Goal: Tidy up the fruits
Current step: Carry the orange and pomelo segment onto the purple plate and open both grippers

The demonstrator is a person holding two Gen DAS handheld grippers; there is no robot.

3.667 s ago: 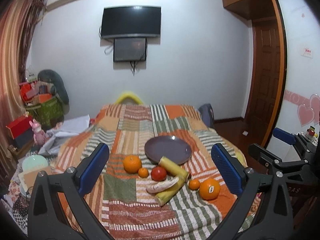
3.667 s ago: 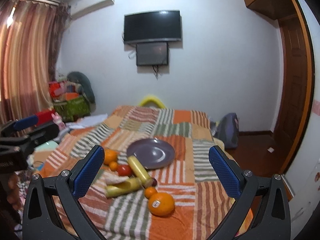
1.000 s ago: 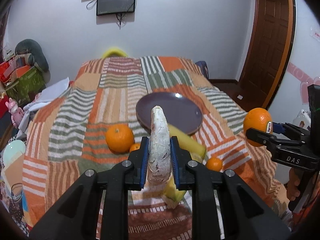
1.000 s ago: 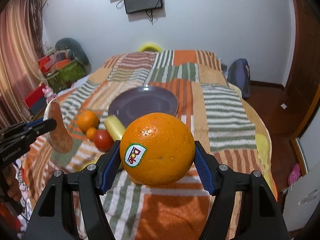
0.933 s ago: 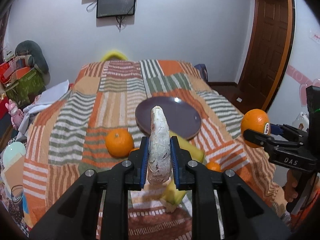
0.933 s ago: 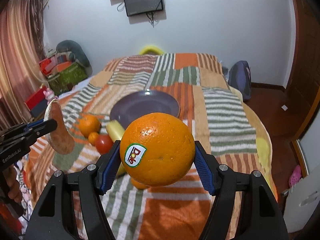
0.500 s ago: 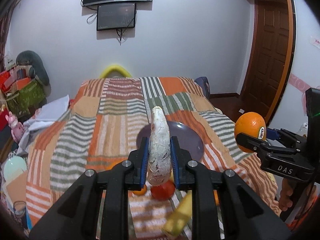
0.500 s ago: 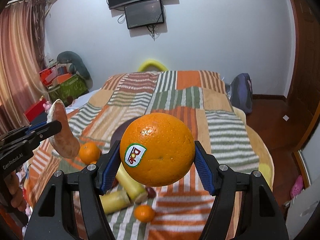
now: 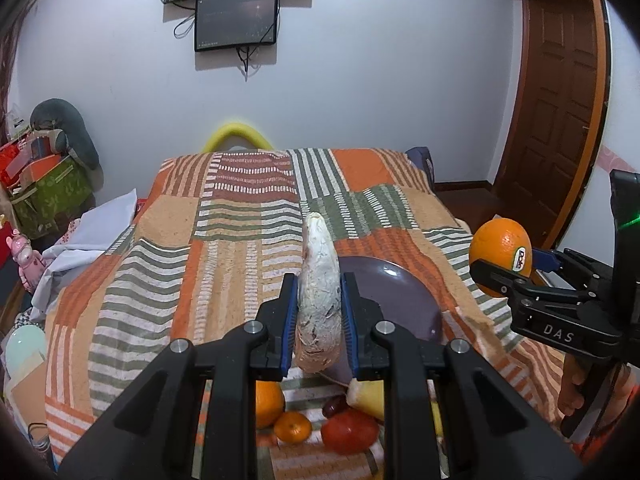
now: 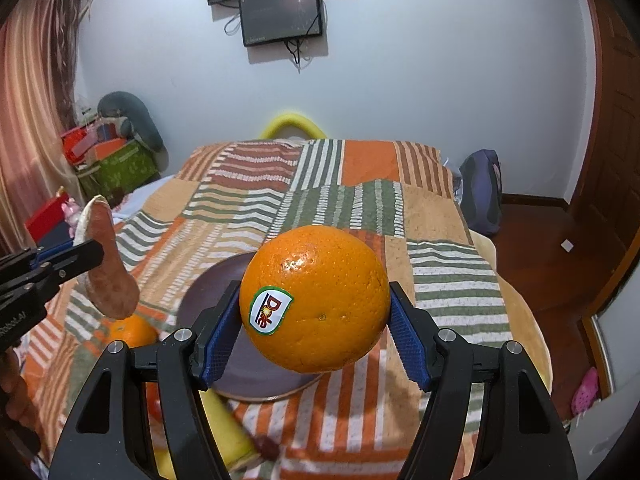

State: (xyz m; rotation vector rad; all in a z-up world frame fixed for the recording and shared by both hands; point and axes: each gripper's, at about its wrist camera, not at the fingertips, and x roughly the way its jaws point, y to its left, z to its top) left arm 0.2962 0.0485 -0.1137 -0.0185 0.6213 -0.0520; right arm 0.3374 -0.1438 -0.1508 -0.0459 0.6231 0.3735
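My left gripper (image 9: 319, 292) is shut on a pale, curved, banana-shaped fruit (image 9: 318, 256) that stands upright between the blue pads. Just behind and to its right lies the purple plate (image 9: 400, 300). My right gripper (image 10: 313, 296) is shut on a large orange (image 10: 328, 276) with a sticker, held above the plate (image 10: 208, 292). In the left wrist view the same orange (image 9: 500, 252) hangs at the right. An orange (image 9: 269, 400), a small mandarin (image 9: 293, 426), a tomato (image 9: 350, 432) and a yellow piece (image 9: 368, 398) lie on the bedspread below my left gripper.
A patchwork bedspread (image 9: 240, 220) covers the bed. Boxes and a toy (image 9: 44, 192) are piled at the left, and a backpack (image 10: 480, 192) leans by the bed's far right corner. A wooden door (image 9: 560, 120) stands at the right. A person's hand (image 9: 572, 396) holds the right gripper.
Both grippers have moved forward over the bed with their fruits still held. The plate now lies right under them, and the loose fruits have slid to the bottom of the views.
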